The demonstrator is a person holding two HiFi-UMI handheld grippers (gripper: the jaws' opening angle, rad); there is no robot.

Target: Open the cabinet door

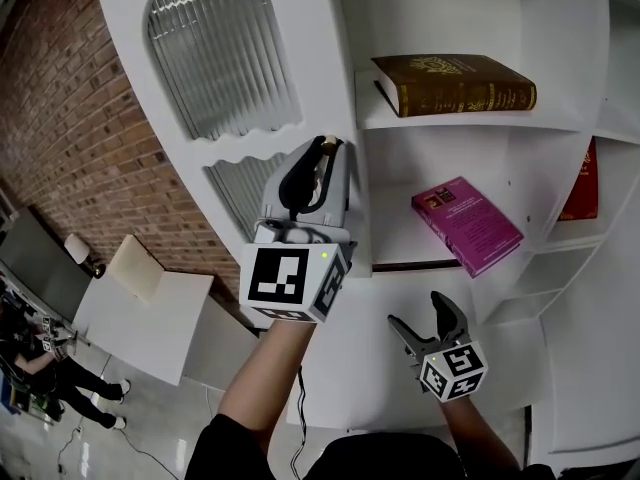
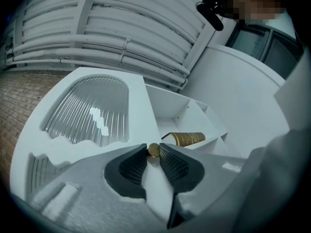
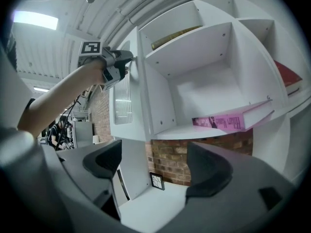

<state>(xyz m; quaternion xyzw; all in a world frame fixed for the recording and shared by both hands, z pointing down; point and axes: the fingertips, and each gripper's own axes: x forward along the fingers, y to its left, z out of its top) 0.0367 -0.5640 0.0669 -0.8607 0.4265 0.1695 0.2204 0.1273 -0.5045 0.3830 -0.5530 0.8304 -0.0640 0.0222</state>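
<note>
Left tongs (image 1: 326, 149) clenched on the small brass knob (image 2: 154, 150); the ribbed pads sit either side of it, near their tips. Knob is at the right edge of the cabinet door (image 1: 220, 63), the white door with the arched ribbed-glass pane. Door is to the left of the open shelves holding a brown book (image 1: 455, 83) and a pink book (image 1: 468, 225). Cannot tell whether the door has left its frame yet.

Right tongs (image 1: 422, 318) released, jaws wide apart, nothing between them. Held low over the white surface (image 1: 380, 388), well apart from the door.

Step in hand, as I judge it: swing the door out by the knob.
- The grip is shallow and the knob round, so it could slip. Keep the clench firm.
- Pull along the door's arc about the far-side hinge, not straight back.
- Let the wrist turn with the door so the pads stay square on the knob.
- Keep the right tongs out of the door's sweep.
</note>
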